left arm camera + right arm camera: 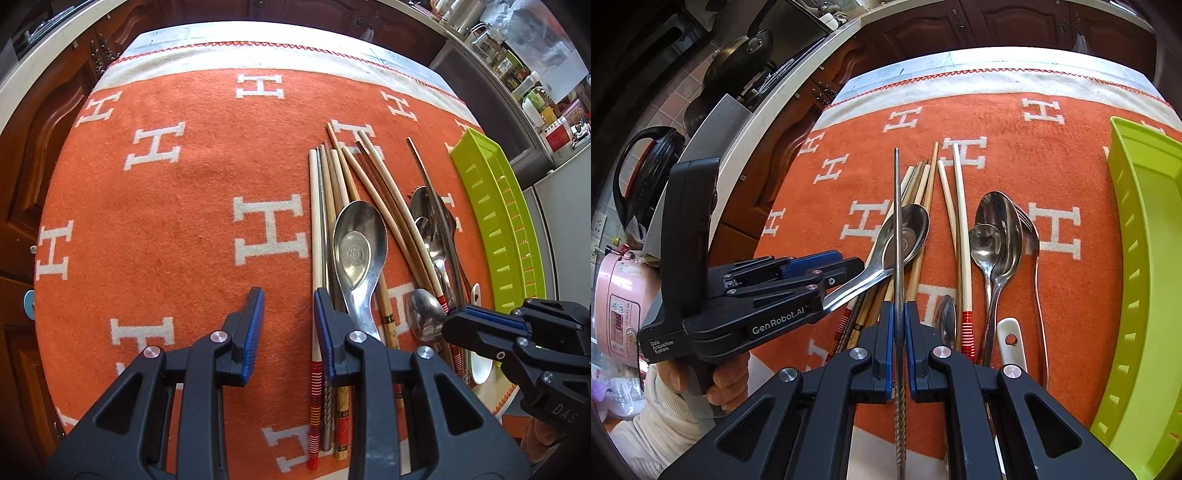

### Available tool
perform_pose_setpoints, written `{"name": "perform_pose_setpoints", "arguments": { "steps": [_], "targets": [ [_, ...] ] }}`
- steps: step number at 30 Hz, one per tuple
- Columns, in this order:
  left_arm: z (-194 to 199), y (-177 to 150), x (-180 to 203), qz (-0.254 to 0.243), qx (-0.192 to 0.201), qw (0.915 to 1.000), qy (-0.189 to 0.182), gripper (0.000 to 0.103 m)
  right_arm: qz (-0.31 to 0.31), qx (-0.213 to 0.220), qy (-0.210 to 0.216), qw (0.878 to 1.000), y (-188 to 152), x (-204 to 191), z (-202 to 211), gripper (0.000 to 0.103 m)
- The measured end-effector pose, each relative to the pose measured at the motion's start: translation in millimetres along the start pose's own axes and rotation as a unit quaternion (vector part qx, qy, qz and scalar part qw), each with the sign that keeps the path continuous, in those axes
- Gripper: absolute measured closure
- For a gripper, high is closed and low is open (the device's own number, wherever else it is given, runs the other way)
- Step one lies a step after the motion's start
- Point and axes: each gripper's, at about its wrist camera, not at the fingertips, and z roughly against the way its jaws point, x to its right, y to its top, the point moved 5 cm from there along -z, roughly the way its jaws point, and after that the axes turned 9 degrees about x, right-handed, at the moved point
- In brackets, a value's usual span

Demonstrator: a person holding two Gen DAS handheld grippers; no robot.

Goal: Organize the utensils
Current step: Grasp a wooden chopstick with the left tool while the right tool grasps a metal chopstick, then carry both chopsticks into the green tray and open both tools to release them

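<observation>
Utensils [373, 236] heaped on orange cloth [166, 206], long axes running away from camera. Left wrist view: left gripper [289, 332] part open, nothing between pads, right pad beside big spoon [360, 240] handle. Right gripper [480, 319] at right, clenched on thin metal rod; green tray [498, 229] beyond.

Right wrist view: right gripper [897, 332] clamped on metal chopstick [897, 221], pointing straight ahead, raised over pile. Tray [1145, 258] to right, nearer right hand. Spoons [995, 236], fork [1032, 240] lie between. Left gripper [827, 266] at left over big spoon handle.
</observation>
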Motion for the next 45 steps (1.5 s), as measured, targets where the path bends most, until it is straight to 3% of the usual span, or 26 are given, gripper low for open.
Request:
{"name": "perform_pose_setpoints", "arguments": {
  "steps": [4,14,24,26,27,28,32,39,45],
  "targets": [
    [2.5,-4.4,4.7,0.0,-0.009,0.9999,-0.006,0.079,0.001,0.0,0.002,1.0,-2.2,0.6,2.5,0.098],
    [3.0,-5.2,2.1,0.002,-0.002,0.9998,0.019,0.079,-0.007,-0.002,0.002,1.0,-5.2,7.5,2.1,0.098],
    [-1.1,-4.0,16.4,-0.044,0.021,0.9964,0.07,0.079,-0.017,-0.002,-0.003,1.0,-7.9,15.0,2.0,0.098],
    [-0.7,-4.2,17.4,-0.047,0.028,0.9956,0.076,0.083,-0.019,0.0,-0.004,1.0,-7.8,16.7,3.1,0.098],
    [0.7,-5.1,16.8,-0.047,0.032,0.9952,0.079,0.097,-0.021,0.001,-0.004,1.0,-8.0,17.8,3.8,0.098],
    [0.7,-5.0,16.9,-0.04,0.032,0.9958,0.076,0.1,-0.023,0.002,-0.004,1.0,-8.1,19.1,4.8,0.098],
    [4.6,-5.7,9.4,0.002,0.03,0.9969,0.073,0.1,-0.032,0.009,-0.001,0.999,-8.6,23.1,12.6,0.098],
    [45.2,-5.2,-6.6,0.059,0.05,0.9941,0.076,0.1,-0.047,0.03,0.011,0.998,-10.8,32.6,39.1,0.098],
    [102.8,5.1,21.1,0.057,0.087,0.993,0.056,0.1,-0.067,0.051,0.008,0.996,-8.6,52.4,72.6,0.098]
  ]
}}
